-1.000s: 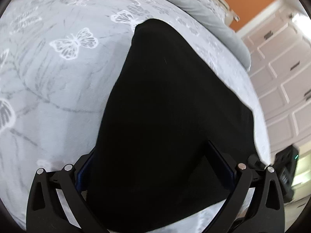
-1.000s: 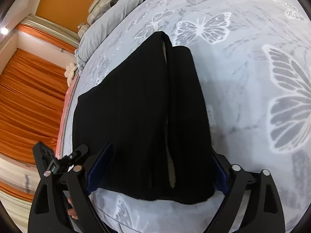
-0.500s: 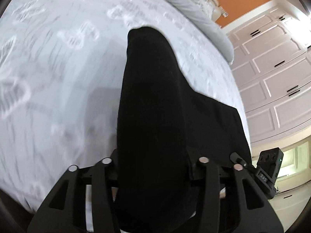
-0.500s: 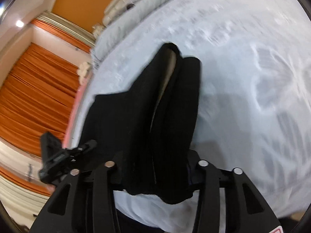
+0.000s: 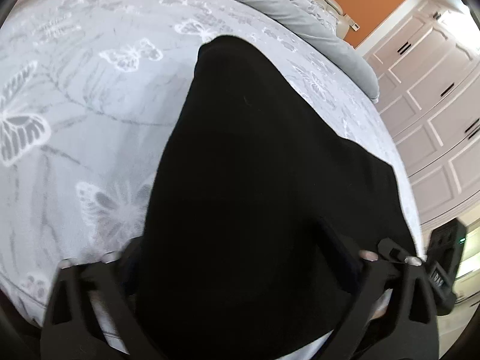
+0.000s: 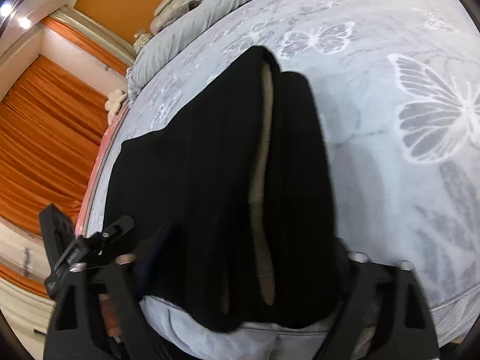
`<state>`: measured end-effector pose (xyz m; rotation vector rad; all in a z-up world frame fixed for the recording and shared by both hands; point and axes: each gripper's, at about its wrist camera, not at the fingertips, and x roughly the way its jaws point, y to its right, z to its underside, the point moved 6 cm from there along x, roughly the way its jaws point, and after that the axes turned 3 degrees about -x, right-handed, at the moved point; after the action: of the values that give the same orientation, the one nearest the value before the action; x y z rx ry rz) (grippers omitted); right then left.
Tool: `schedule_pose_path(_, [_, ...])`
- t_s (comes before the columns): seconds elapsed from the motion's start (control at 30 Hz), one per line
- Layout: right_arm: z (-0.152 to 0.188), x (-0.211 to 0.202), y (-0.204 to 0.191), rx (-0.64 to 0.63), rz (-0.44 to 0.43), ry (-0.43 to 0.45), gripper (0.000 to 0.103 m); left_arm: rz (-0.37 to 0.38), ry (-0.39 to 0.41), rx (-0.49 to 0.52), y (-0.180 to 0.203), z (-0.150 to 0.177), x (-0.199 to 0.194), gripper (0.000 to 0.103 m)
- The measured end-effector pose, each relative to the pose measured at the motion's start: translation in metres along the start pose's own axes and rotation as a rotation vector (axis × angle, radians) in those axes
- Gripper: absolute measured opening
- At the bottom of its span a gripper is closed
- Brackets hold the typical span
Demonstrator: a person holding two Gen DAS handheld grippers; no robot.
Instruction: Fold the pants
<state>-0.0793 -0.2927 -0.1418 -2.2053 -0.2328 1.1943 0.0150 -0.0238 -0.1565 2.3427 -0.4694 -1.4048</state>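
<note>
The black pants (image 5: 255, 165) lie folded on the butterfly-print bed, stretching away from me in both views (image 6: 210, 165). A pale lining strip (image 6: 264, 180) shows along a fold in the right wrist view. My left gripper (image 5: 240, 270) has its jaws wide apart, with the near end of the pants draped between and over them. My right gripper (image 6: 240, 270) is likewise wide open around the near end of the pants. The fingertips of both are mostly hidden by the black cloth.
The grey bedspread (image 5: 75, 105) spreads to the left and far side. A rolled grey duvet (image 5: 285, 9) lies at the head of the bed. White wardrobe doors (image 5: 435, 90) stand on the right. Orange curtains (image 6: 45, 150) hang beyond the bed's left edge.
Half a second ago both grippers were closed on the pants' near end and lifting it. Now both jaws have opened wide and the cloth lies flatter.
</note>
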Motion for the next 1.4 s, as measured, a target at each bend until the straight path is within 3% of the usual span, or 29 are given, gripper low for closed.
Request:
schedule_pose_path(0.07, [0.002, -0.004, -0.003, 0.046, -0.067, 0.005, 0.042, 0.012, -0.002, -0.001, 0.003, -0.008, -0.003, 0.049])
schedule_pose_path(0.17, [0.009, -0.021, -0.016, 0.028, -0.087, 0.027, 0.038, 0.051, -0.025, -0.030, 0.008, -0.013, -0.019, 0.038])
schedule_pose_path(0.5, [0.058, -0.115, -0.081, -0.078, -0.157, 0.070, 0.037, 0.103, -0.025, 0.097, 0.052, 0.012, -0.140, 0.034])
schedule_pose_path(0.7, [0.041, -0.179, -0.123, -0.186, -0.179, 0.200, 0.037, 0.159, 0.068, 0.184, 0.083, 0.003, -0.200, 0.034])
schedule_pose_path(0.8, [0.002, -0.200, -0.150, -0.266, -0.186, 0.286, 0.037, 0.180, 0.151, 0.230, 0.099, -0.020, -0.223, 0.034])
schedule_pose_path(0.93, [-0.065, -0.212, -0.180, -0.372, -0.187, 0.405, 0.037, 0.221, 0.306, 0.292, 0.133, -0.088, -0.243, 0.035])
schedule_pose_path(1.07, [-0.142, -0.201, -0.190, -0.415, -0.204, 0.491, 0.038, 0.242, 0.414, 0.315, 0.154, -0.167, -0.232, 0.036])
schedule_pose_path(1.27, [-0.258, -0.116, -0.161, -0.380, -0.229, 0.493, 0.039, 0.210, 0.483, 0.333, 0.152, -0.266, -0.147, 0.038])
schedule_pose_path(1.4, [-0.307, -0.014, -0.110, -0.278, -0.184, 0.386, 0.041, 0.130, 0.393, 0.301, 0.118, -0.302, -0.035, 0.041])
